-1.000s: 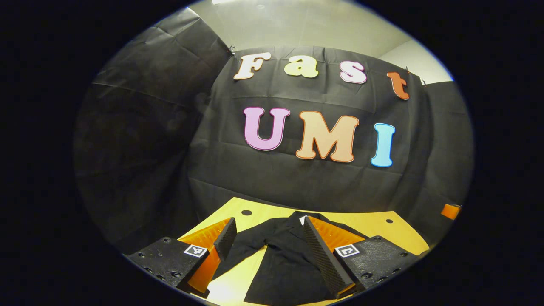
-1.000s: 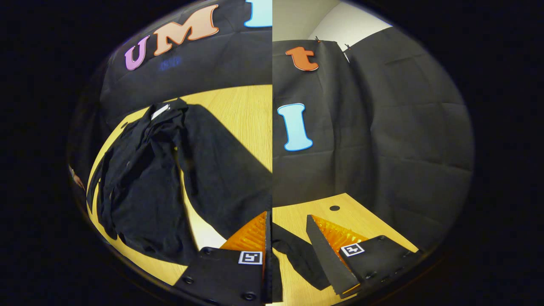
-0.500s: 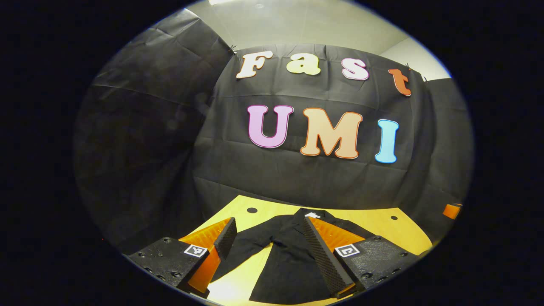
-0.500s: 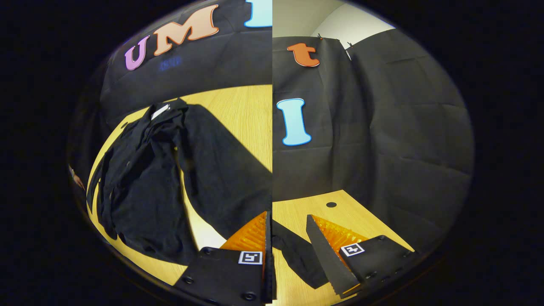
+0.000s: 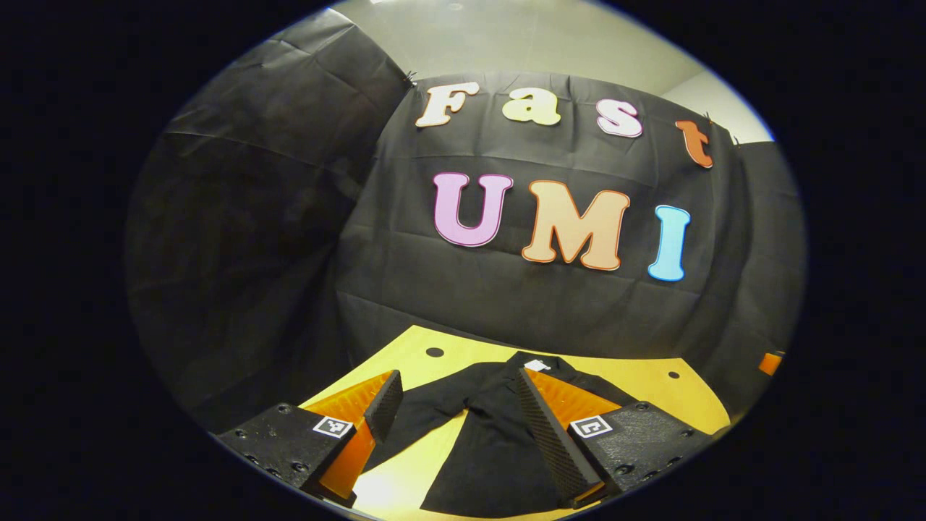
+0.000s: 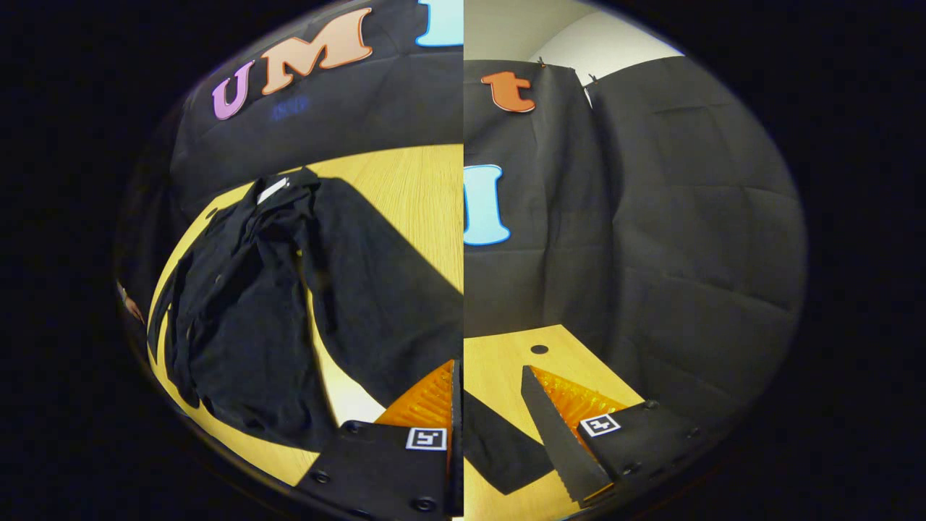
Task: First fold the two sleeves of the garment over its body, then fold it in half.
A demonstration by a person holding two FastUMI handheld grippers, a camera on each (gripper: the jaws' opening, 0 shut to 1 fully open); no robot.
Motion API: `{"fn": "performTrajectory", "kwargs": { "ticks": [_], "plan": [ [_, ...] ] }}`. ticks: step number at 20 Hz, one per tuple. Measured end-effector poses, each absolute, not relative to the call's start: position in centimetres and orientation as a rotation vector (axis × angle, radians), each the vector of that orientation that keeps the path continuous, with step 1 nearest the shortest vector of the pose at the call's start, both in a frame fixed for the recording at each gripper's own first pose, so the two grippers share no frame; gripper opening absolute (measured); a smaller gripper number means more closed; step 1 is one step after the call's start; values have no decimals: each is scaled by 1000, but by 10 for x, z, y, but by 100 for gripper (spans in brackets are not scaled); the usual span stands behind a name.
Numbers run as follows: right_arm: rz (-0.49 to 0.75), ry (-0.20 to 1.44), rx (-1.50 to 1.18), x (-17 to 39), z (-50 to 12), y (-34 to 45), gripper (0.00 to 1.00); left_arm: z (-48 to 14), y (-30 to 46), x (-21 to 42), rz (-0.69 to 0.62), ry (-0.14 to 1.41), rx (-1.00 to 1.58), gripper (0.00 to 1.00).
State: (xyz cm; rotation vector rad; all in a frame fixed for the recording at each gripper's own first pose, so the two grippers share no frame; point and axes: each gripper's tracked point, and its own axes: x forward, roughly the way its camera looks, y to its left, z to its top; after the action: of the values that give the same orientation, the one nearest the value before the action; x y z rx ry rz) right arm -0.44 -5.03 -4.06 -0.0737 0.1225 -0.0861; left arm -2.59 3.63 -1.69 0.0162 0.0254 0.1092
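Black garment [image 5: 499,441] lies flat mid-table [image 5: 651,380], sleeves out, ready for folding. Left gripper [image 5: 456,423] spread above its near sleeve; right gripper [image 6: 492,427] spread, sleeve end between fingers, unpinched

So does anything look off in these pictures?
Yes: the right gripper view is split down its middle, and the halves don't match. The garment spreads over the table on the left; the right half shows a different angle.

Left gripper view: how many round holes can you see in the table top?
2. One round dark hole sits at the far left of the yellow wooden table, beyond the black garment. Another sits at the far right. The garment may hide more.
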Motion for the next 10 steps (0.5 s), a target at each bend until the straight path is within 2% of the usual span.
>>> {"fn": "performTrajectory", "kwargs": {
  "ticks": [10],
  "plan": [
    [-184, 257, -30, 18, -108, -119, 52, -17, 48, -30, 166, 37, 69, 92]
  ]
}}
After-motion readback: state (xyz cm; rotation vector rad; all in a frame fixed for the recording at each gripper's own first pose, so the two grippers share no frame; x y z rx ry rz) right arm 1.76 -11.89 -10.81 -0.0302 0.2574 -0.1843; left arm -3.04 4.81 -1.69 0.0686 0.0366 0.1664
